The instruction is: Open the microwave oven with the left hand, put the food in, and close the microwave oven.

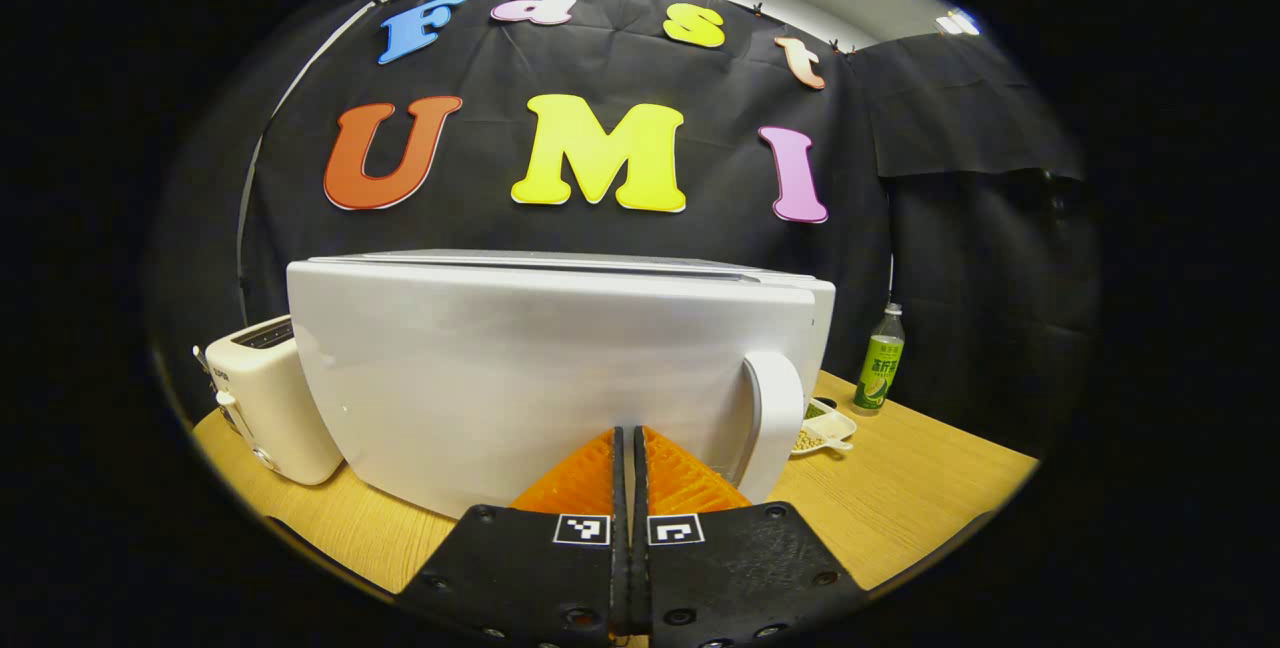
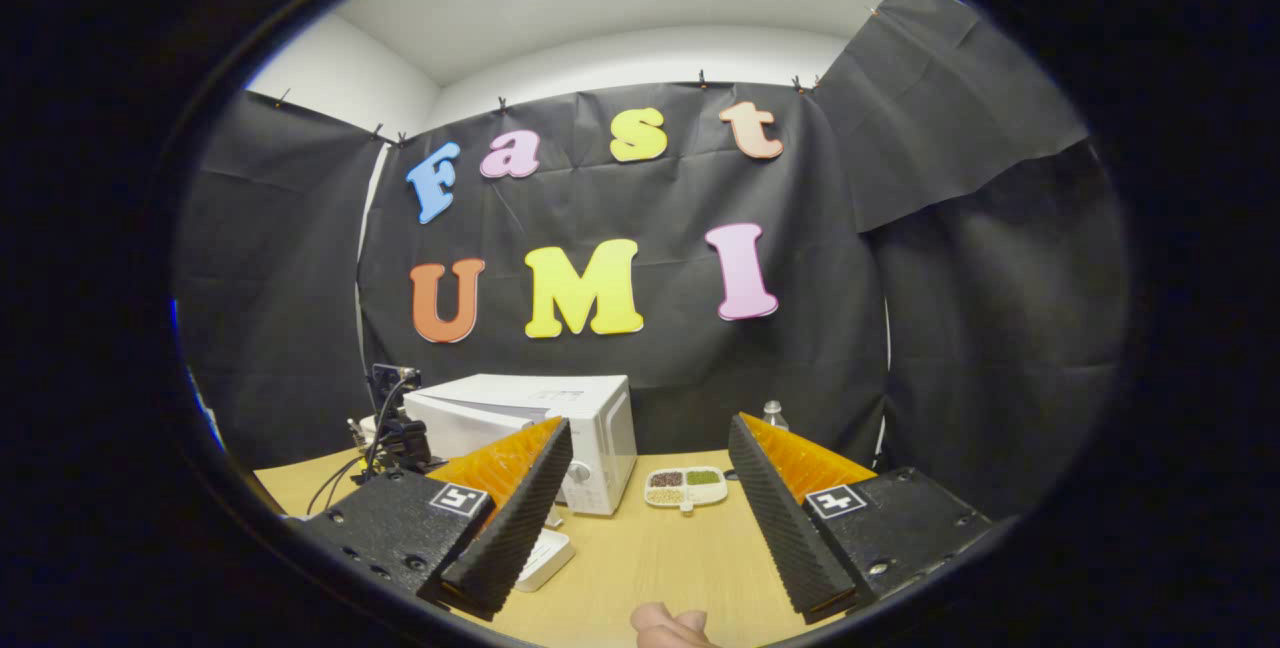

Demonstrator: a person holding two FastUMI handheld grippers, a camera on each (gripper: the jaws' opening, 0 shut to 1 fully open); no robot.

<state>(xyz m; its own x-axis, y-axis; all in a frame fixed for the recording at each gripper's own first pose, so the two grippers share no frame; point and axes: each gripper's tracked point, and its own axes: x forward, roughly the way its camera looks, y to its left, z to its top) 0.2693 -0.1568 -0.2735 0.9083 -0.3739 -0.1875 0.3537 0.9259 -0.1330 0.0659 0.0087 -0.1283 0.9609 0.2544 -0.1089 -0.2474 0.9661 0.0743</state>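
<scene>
A: Microwave (image 1: 560, 368)?
B: Frame centre, long axis left-right, door shut, handle (image 1: 775, 423) at right.
A: Tongs?
B: Left gripper (image 1: 630, 448) closed, nothing held. Right gripper (image 2: 650, 488) wide apart, empty; food dish (image 2: 686, 488) mid-frame.

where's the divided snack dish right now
In the right gripper view, the divided dish sits on the wooden table, just right of the microwave and in front of a bottle.

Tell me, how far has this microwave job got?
Early stage. The microwave door looks closed, and the shut left gripper sits near its handle. The food dish waits on the table; the right gripper is open and empty. Opening, loading and closing remain.
</scene>
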